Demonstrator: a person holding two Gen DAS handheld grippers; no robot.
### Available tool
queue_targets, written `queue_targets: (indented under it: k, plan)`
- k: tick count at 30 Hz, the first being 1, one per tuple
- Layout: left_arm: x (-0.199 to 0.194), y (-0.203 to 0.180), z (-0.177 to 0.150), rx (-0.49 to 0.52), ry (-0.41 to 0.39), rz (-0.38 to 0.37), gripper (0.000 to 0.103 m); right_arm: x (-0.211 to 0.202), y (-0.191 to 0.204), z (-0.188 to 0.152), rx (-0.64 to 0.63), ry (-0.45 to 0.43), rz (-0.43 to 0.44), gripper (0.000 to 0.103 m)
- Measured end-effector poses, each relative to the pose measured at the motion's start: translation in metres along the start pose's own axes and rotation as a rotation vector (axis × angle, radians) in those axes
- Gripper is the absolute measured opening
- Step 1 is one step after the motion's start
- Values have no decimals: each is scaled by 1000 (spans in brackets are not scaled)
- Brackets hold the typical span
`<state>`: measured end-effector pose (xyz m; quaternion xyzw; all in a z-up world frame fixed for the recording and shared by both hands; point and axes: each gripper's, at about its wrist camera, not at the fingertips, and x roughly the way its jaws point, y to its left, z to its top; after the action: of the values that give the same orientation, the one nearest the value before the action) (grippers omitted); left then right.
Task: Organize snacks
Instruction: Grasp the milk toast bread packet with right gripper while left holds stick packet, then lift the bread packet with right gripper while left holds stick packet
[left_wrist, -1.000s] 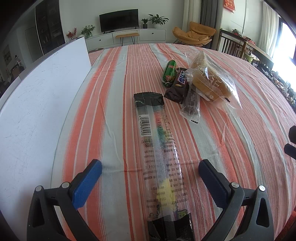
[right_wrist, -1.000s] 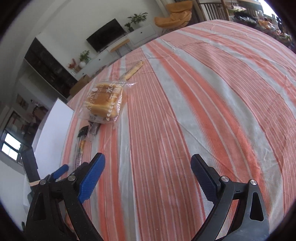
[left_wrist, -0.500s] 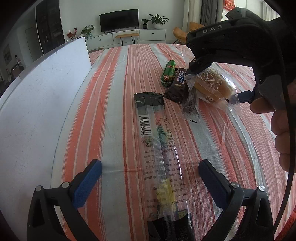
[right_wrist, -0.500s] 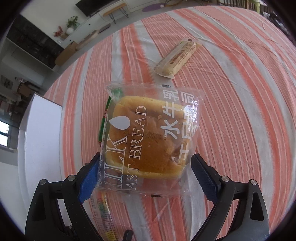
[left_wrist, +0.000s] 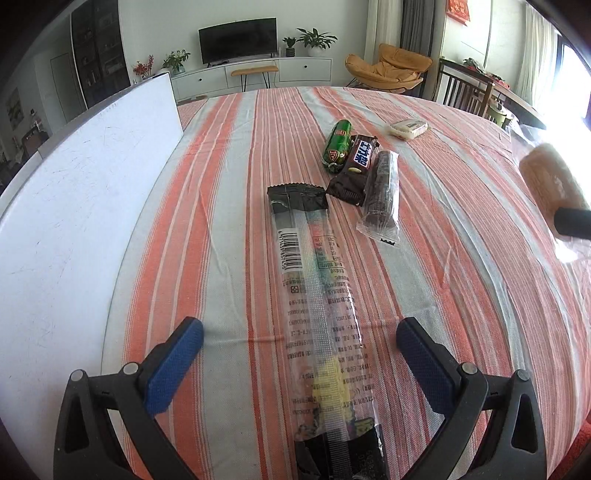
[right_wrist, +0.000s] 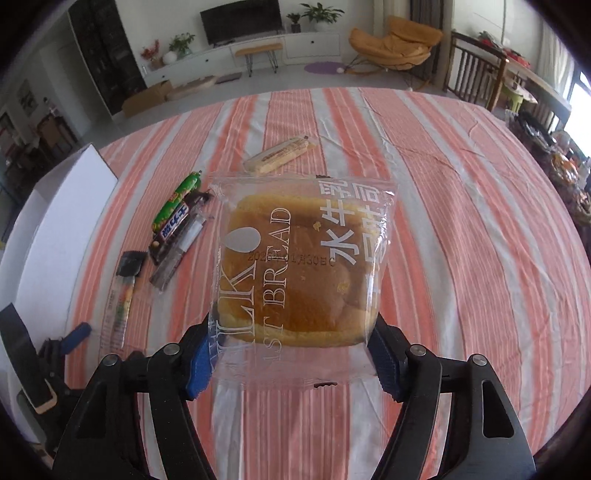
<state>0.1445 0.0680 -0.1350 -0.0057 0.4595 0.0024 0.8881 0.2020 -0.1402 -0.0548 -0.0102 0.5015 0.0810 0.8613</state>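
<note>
While the right gripper (right_wrist: 291, 358) closes its fingers on the bagged milk bread (right_wrist: 299, 266), pinching the bag's lower sides with the loaf lifted clear of the counter (right_wrist: 461, 229), the package looks light, soft and crushable, its film slick. Gripping low at the loaf's flanks seems safest. The left gripper (left_wrist: 299, 354) fingers stand spread, straddling a long snack packet (left_wrist: 314, 295).

Wall-side television (left_wrist: 238, 38), orange lounge chair (left_wrist: 388, 68), bright window (left_wrist: 576, 85)
</note>
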Motion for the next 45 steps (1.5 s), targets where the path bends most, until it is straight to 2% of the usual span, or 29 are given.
queue_targets:
  k: [5,7,10,14,45]
  plan:
    - [-1,0,0,0,0,1,103,2,5,-64,-47,23,-41,75]
    - [-1,0,0,0,0,1,103,10,3,-79,-6,16,-22,83]
    - [-1,0,0,0,0,1,103,13,4,-89,16,-49,-51,91]
    - [-1,0,0,0,0,1,103,17,1,-95,4,-86,-66,96]
    - [-1,0,0,0,0,2,103,21,5,-101,7,-111,-67,98]
